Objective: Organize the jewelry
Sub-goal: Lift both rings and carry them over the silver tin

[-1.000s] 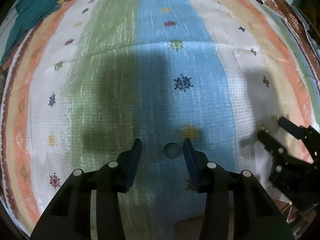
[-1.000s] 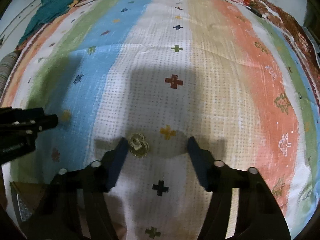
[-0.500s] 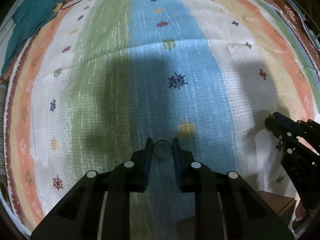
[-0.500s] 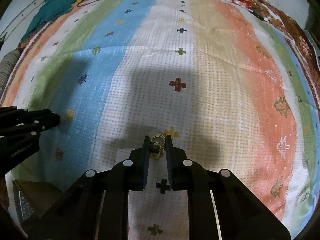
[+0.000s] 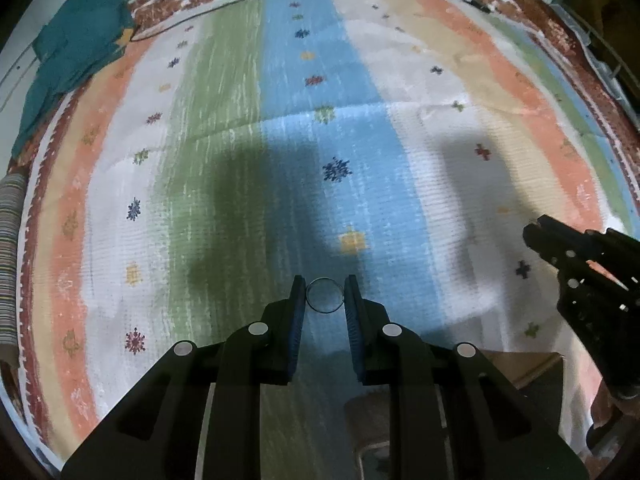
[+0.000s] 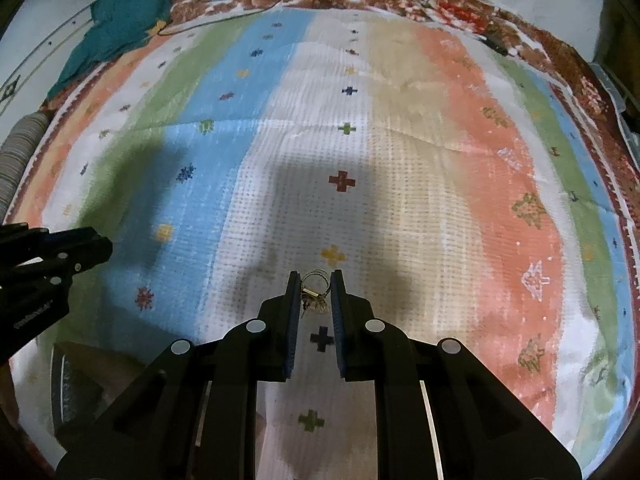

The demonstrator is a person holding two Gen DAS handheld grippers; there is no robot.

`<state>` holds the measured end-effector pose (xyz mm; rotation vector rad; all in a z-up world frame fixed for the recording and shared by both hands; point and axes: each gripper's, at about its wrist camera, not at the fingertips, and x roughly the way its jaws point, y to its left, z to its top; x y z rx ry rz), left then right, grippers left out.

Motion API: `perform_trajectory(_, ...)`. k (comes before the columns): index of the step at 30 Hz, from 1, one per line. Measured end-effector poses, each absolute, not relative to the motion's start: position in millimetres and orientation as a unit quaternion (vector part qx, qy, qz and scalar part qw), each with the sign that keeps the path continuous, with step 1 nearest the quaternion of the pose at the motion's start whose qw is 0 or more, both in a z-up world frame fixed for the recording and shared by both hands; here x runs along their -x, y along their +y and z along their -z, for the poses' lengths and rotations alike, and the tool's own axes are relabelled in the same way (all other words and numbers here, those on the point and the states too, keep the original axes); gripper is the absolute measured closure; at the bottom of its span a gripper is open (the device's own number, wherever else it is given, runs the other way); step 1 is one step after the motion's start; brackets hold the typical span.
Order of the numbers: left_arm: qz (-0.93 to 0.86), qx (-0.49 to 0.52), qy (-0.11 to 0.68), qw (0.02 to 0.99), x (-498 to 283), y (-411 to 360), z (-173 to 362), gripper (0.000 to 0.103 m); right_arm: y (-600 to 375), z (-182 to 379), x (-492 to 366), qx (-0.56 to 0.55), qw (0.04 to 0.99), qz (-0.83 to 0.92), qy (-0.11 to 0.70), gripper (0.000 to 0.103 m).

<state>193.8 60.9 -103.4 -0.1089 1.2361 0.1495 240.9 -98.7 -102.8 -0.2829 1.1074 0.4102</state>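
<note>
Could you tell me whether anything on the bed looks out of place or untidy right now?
Nothing is spilled or damaged. The only stray items are a crumpled teal cloth and a thin cable at the bedspread's far edge.

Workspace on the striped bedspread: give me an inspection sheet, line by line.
Surface: striped bedspread, creased, shadowed.
Job's things: thin ring in the left tool; gold earring cluster in the right.
Clutter: teal cloth at the far left corner; brown box at the near edge.
Grippers: left tool shut on the ring; right tool shut on the cluster.
Cables: thin cord along the far edge.
Surroundings: dark, unclear.
</note>
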Motion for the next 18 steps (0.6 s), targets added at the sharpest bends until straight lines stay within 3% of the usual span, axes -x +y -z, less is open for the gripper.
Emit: perform_trajectory(18,-0.058,0.034,0.516,0.854,-158.6,36.0,51.7,0.084,-108.0,69.8,-207.1,0.136,0.845,-0.189,0.482,0.087)
